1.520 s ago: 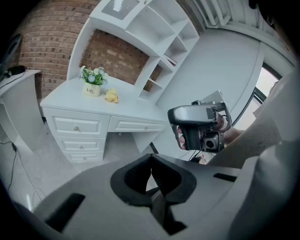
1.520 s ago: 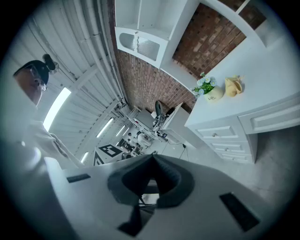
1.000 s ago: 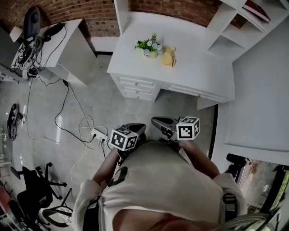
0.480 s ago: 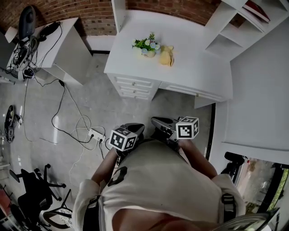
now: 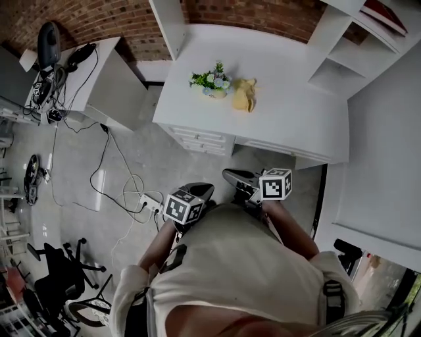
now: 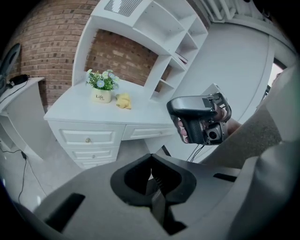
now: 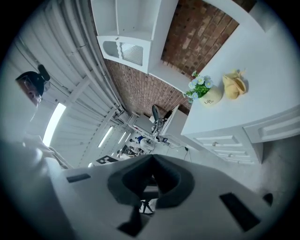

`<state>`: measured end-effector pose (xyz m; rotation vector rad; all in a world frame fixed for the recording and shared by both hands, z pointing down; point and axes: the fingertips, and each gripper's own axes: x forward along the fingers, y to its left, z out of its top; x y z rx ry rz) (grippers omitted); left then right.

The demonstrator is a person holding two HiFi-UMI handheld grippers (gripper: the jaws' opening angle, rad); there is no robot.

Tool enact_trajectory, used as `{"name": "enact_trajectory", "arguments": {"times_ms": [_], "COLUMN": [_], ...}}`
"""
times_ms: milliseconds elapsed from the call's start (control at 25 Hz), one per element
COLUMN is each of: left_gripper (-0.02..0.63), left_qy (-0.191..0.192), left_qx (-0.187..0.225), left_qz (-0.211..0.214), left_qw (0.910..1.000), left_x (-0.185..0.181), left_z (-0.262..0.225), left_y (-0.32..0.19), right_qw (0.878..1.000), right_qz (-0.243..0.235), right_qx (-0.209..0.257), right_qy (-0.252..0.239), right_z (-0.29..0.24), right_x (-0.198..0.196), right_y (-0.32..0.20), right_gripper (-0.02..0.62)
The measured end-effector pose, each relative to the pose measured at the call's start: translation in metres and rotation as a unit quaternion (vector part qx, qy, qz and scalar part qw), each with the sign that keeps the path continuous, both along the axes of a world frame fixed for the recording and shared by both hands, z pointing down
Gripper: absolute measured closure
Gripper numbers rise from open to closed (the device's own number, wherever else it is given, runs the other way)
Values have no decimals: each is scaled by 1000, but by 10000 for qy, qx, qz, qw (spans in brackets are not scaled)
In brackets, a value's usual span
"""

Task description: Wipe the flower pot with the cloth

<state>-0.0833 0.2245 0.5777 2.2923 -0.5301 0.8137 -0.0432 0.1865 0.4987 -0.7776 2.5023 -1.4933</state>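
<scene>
Black jaws pressed together with nothing between them: so stand both the left gripper [image 6: 152, 183] and the right gripper [image 7: 149, 183], carried close to the person's chest with their marker cubes side by side. Over the last second they have kept that pose while the white desk [image 5: 289, 105] has drawn a little nearer in the head view. I read this as the person walking up to it, so the task is still at the approach, with neither pickup nor wiping begun. The small cream flower pot [image 5: 215, 93] with green leaves and pale blossoms stands upright toward the back left of the desk top. The crumpled yellow cloth [image 5: 244, 95] lies just beside it on the right, both well apart from either gripper. The desk has drawers [image 5: 197, 139] under its left end and white open shelving [image 5: 335, 59] at its right, against a red brick wall [image 5: 256, 13]. Further left, a second white table [image 5: 108, 72] carries cables. A power strip [image 5: 150, 201] and a black office chair [image 5: 56, 283] sit on the grey floor [image 5: 171, 168].
</scene>
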Motion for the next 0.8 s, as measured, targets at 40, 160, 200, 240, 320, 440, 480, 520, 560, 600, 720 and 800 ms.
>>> {"name": "enact_trajectory", "arguments": {"times_ms": [40,160,200,240,320,440,480,520,560,600,720,800], "left_gripper": [586,586,586,586,586,586,585,586,586,586,586,586], "left_qy": [-39,-169,-196,-215,-250,-295,-287,-274,-271,-280,-323,-291], "left_qx": [16,26,28,26,1,-63,-83,-97,-107,-118,-164,-139], "left_qz": [-28,-109,-147,-180,-217,-210,-212,-239,-282,-323,-361,-337], "left_qw": [10000,9998,9997,9996,9995,9993,9993,9993,9992,9990,9987,9989], "left_x": [8,31,38,47,64,82,85,86,85,84,84,84], "left_z": [0,0,0,0,-1,2,2,2,2,2,7,8], "left_y": [-4,-16,-19,-23,-28,-30,-31,-33,-35,-37,-47,-55], "right_qw": [10000,9998,9997,9995,9992,9983,9980,9975,9970,9967,9963,9962], "right_qz": [-32,-158,-201,-248,-363,-549,-609,-670,-727,-774,-826,-843], "right_qx": [11,43,45,40,20,-40,-87,-137,-174,-192,-199,-212], "right_qy": [-35,-124,-148,-169,-186,-169,-169,-173,-178,-180,-146,-96], "right_z": [-1,-2,-1,-1,2,8,10,11,13,13,16,18], "right_x": [8,31,39,47,62,74,75,74,72,71,70,69], "right_y": [-5,-17,-20,-23,-29,-31,-31,-31,-32,-35,-48,-57], "right_gripper": [584,584,584,584,584,584,584,584,584,584,584,584]}}
